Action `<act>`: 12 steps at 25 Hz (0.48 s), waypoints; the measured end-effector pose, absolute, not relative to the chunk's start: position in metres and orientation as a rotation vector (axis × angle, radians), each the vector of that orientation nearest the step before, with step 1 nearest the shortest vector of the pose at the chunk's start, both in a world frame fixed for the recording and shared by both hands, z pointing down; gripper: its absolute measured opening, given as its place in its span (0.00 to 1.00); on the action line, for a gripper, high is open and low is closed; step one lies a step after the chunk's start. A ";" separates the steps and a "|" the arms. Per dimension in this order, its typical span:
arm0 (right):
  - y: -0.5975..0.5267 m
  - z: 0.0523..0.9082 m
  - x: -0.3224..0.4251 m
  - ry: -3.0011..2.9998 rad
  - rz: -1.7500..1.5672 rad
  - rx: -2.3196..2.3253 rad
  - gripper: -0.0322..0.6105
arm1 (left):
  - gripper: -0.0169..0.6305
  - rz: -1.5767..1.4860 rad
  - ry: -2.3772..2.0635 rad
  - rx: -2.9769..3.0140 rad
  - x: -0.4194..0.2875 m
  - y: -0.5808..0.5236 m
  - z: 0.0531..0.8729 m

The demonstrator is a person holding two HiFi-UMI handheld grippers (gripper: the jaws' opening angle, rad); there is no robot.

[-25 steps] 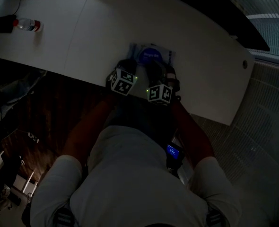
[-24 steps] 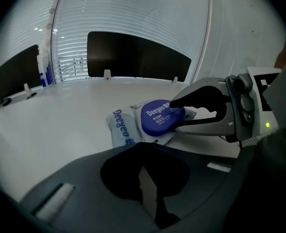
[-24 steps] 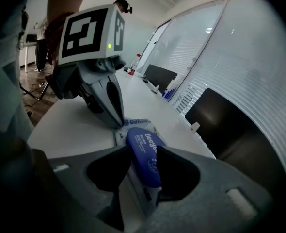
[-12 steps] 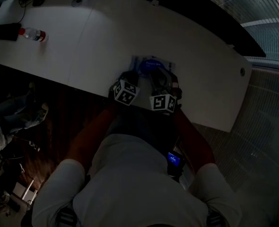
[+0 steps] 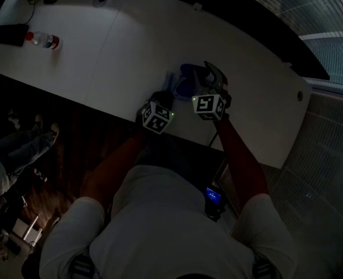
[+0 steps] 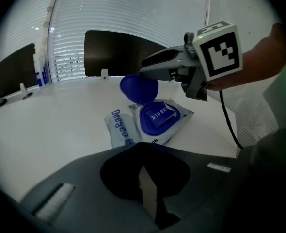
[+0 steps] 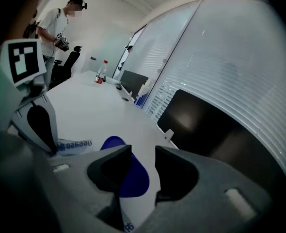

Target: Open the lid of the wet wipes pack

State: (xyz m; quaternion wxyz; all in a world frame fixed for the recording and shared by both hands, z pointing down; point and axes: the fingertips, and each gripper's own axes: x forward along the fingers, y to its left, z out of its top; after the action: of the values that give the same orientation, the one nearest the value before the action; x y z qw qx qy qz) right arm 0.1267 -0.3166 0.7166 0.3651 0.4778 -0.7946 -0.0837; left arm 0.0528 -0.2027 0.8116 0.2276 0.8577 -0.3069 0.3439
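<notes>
Blue lid (image 7: pixel 135 181) beside right gripper (image 7: pixel 142 152) fingers (image 7: pixel 174 171)

white table (image 5: pixel 131 45), water bottle (image 5: pixel 43 40), dark monitor (image 6: pixel 116 52)

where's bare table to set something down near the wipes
Widest bare table lies between the water bottle and the wet wipes pack; more right of the pack. Crowded at the near edge by the left gripper and right gripper.

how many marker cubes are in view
2. The left cube is at the near edge of the table. The right cube is a little farther in, beside the raised blue lid. None seems hidden.
</notes>
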 end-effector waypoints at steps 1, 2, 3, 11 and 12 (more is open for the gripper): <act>-0.321 0.722 0.129 -2.036 -0.212 1.224 0.29 | 0.03 0.946 -0.842 2.362 0.053 -0.202 0.812; -0.325 0.727 0.130 -2.029 -0.207 1.218 0.29 | 0.03 0.946 -0.841 2.362 0.053 -0.202 0.812; -0.328 0.732 0.131 -2.023 -0.199 1.211 0.29 | 0.03 0.946 -0.842 2.362 0.053 -0.201 0.811; -0.338 0.769 0.131 -1.987 -0.136 1.112 0.28 | 0.03 0.927 -0.836 2.365 0.052 -0.202 0.811; -0.338 0.773 0.131 -1.985 -0.127 1.105 0.28 | 0.03 0.925 -0.836 2.368 0.052 -0.202 0.811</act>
State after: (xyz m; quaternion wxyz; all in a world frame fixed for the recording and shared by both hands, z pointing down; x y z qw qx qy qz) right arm 0.1308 -0.3377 0.7725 0.4197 0.4407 -0.7919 -0.0505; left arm 0.0518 -0.2017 0.8109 0.2307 0.8609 -0.3041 0.3364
